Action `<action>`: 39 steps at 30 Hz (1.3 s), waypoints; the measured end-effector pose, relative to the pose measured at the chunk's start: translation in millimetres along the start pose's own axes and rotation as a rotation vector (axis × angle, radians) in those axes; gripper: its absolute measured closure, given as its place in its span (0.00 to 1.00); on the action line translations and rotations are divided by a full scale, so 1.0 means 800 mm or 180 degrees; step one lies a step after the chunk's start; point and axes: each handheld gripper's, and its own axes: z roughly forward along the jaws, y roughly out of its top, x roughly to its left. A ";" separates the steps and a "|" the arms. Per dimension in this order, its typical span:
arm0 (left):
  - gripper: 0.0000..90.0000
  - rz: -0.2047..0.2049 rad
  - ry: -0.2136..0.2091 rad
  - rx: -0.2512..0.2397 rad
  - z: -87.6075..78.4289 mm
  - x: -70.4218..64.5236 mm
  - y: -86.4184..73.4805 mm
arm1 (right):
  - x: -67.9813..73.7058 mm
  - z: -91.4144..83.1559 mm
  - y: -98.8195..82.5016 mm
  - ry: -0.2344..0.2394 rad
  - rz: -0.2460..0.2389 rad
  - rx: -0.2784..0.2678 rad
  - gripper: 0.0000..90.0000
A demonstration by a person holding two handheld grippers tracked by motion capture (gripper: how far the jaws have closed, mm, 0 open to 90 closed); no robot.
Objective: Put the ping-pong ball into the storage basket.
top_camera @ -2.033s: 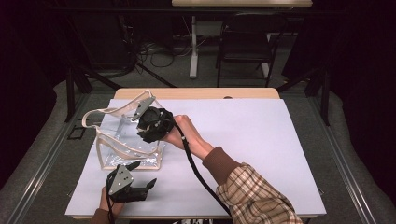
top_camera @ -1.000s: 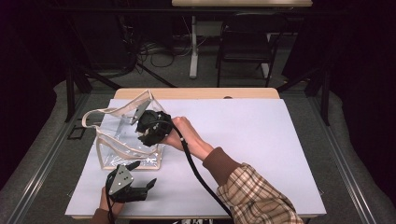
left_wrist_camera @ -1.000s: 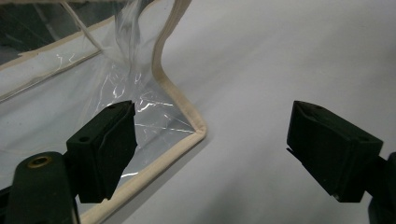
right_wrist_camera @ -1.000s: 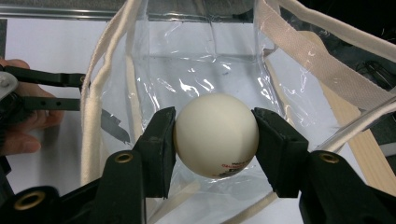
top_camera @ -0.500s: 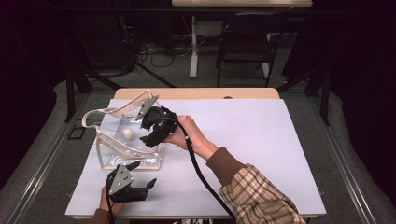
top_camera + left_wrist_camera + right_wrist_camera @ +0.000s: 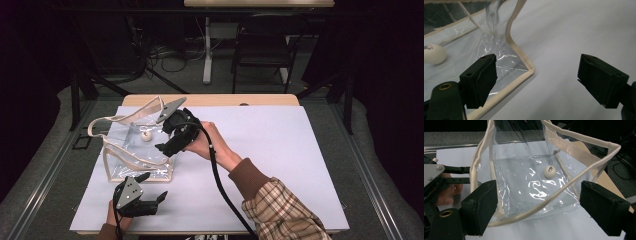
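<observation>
A clear plastic bag (image 6: 134, 150) with beige trim lies on the white table cover, its mouth facing right. A white ball (image 6: 145, 135) rests loose inside it, and I see the ball (image 6: 549, 171) through the bag's mouth (image 6: 534, 187). My right gripper (image 6: 165, 138) hovers at that mouth. Its jaws have just been opening and now stand wide, pressing on nothing. My left gripper (image 6: 152, 186) stands open on the cover by the bag's near corner (image 6: 521, 57), touching nothing. The ball (image 6: 432, 53) shows through the plastic there.
The table cover (image 6: 280, 150) stretches bare to the right of the bag. A wooden table edge (image 6: 240, 100) runs along the back. Beyond it stand a chair (image 6: 260, 45), a desk leg and floor cables. The right gripper's cable (image 6: 220, 180) trails across the cover.
The right gripper's jaws opened and the ball dropped into the bag, where it now lies loose. The right gripper drew back slightly right and up. The left gripper stayed still.
</observation>
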 end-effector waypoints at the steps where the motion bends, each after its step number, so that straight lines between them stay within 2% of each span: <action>1: 0.18 -0.0003 0.0000 -0.0001 0.000 0.000 0.000 | -0.001 -0.001 -0.002 -0.0002 0.0008 -0.0008 0.16; 24: 0.18 -0.0036 0.0029 0.0013 0.000 0.000 0.000 | -0.018 -0.040 -0.046 -0.0143 0.0141 -0.0045 0.11; 32: 0.18 -0.0027 0.0038 0.0011 0.001 0.001 0.000 | -0.022 -0.050 -0.062 -0.0202 0.0157 -0.0086 0.08; 39: 0.18 -0.0025 0.0025 0.0012 0.000 0.000 -0.001 | -0.022 -0.055 -0.079 -0.0232 0.0236 -0.0098 0.05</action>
